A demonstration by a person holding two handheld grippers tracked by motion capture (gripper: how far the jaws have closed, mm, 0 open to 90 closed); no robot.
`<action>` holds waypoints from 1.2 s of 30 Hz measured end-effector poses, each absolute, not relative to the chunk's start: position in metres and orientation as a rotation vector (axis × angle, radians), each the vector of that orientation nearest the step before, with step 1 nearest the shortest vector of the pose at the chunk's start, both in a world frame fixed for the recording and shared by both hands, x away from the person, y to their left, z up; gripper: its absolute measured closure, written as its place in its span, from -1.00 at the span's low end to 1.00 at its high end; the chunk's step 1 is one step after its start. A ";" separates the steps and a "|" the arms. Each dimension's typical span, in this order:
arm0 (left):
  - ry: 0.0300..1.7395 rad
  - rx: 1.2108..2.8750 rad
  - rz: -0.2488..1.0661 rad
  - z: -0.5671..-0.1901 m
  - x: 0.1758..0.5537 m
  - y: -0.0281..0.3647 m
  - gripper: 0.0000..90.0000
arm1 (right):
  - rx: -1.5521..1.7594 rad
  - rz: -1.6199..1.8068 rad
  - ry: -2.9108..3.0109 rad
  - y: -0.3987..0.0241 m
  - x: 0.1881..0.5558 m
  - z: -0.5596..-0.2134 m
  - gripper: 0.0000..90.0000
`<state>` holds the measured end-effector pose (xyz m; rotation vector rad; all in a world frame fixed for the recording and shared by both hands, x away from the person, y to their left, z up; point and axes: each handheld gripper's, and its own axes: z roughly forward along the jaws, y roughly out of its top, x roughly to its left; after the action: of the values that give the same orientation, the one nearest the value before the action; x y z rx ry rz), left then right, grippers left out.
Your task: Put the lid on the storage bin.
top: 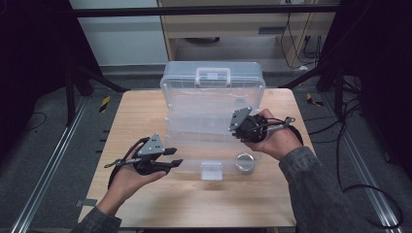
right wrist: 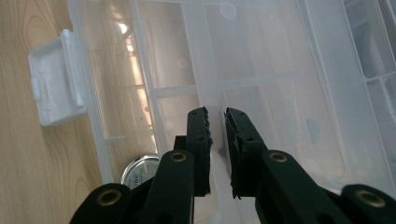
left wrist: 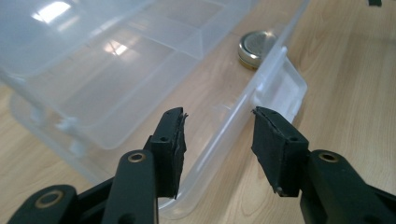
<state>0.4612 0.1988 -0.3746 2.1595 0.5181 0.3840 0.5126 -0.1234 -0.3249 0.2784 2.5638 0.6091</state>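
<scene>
L gripper [top: 176, 156] at the table's [top: 145, 111] left-front, jaws apart w/ nothing pinched; in the left gripper view the front wall of the clear organiser box [top: 212, 121] runs between the pads but neither pad presses it, so it reads as open and free. Box sits mid-table, base flat on the wood, lid [top: 213, 85] standing up at the back w/ carry handle [top: 212, 76] on top. Front latch tab [top: 212, 170] hangs off the base's near edge, undone. Round metal tin [top: 245, 162] lies in the front-right compartment, seen through the plastic. R gripper [top: 232, 130] reaches in over the box from the right; in the right gripper view its jaws stand nearly together on a thin clear wall of an inner tray [right wrist: 261, 70], appears clamped on it, though the contact is hard to read through clear plastic. Step, as I judge: box open, R holding the tray edge to lift or steady it, L standing by. Next move prob. needs L to brace the base wall while R raises the tray level, slow, so dividers don't catch. Writing: tin lid [right wrist: 138, 171] shows some print, too small to read; no brand legible on box.
</scene>
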 end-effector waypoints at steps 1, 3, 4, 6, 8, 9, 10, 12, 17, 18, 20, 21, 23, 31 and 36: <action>0.521 2.145 0.382 -0.372 0.461 0.201 0.21 | 0.273 0.610 2.562 -0.124 0.513 -0.325 0.78; 0.529 2.096 0.381 -0.363 0.459 0.205 0.24 | 0.275 0.609 2.561 -0.124 0.513 -0.325 0.78; 0.528 2.088 0.385 -0.360 0.458 0.207 0.26 | 0.278 0.610 2.561 -0.124 0.512 -0.325 0.78; 0.540 2.062 0.394 -0.353 0.458 0.212 0.26 | 0.275 0.612 2.558 -0.124 0.512 -0.325 0.78; 0.554 2.048 0.409 -0.347 0.459 0.217 0.29 | 0.275 0.612 2.558 -0.124 0.512 -0.325 0.77; 0.563 2.038 0.408 -0.345 0.460 0.219 0.31 | 0.275 0.610 2.559 -0.124 0.512 -0.325 0.77; 0.567 2.036 0.409 -0.343 0.462 0.221 0.35 | 0.275 0.611 2.559 -0.124 0.512 -0.325 0.77; 0.594 2.031 0.415 -0.339 0.465 0.227 0.43 | 0.277 0.613 2.559 -0.124 0.512 -0.326 0.77; 0.637 2.035 0.426 -0.335 0.474 0.234 0.75 | 0.278 0.614 2.559 -0.124 0.512 -0.326 0.77; 0.643 2.041 0.426 -0.335 0.475 0.235 0.79 | 0.275 0.614 2.558 -0.124 0.512 -0.326 0.77; 0.661 2.037 0.427 -0.333 0.478 0.237 0.88 | 0.277 0.615 2.556 -0.124 0.512 -0.326 0.77; 0.665 2.035 0.422 -0.332 0.479 0.237 0.92 | 0.277 0.615 2.556 -0.124 0.512 -0.326 0.77; 0.674 2.029 0.425 -0.330 0.481 0.238 0.96 | 0.277 0.616 2.557 -0.124 0.511 -0.326 0.77; 0.714 2.010 0.435 -0.320 0.488 0.236 1.00 | 0.277 0.616 2.556 -0.124 0.510 -0.327 0.76; 0.716 2.009 0.439 -0.317 0.491 0.235 1.00 | 0.274 0.616 2.558 -0.124 0.510 -0.327 0.76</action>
<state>0.4912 0.2347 -0.3167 2.0091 0.7164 0.4395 0.5096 -0.1244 -0.3274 0.2736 2.5579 0.6158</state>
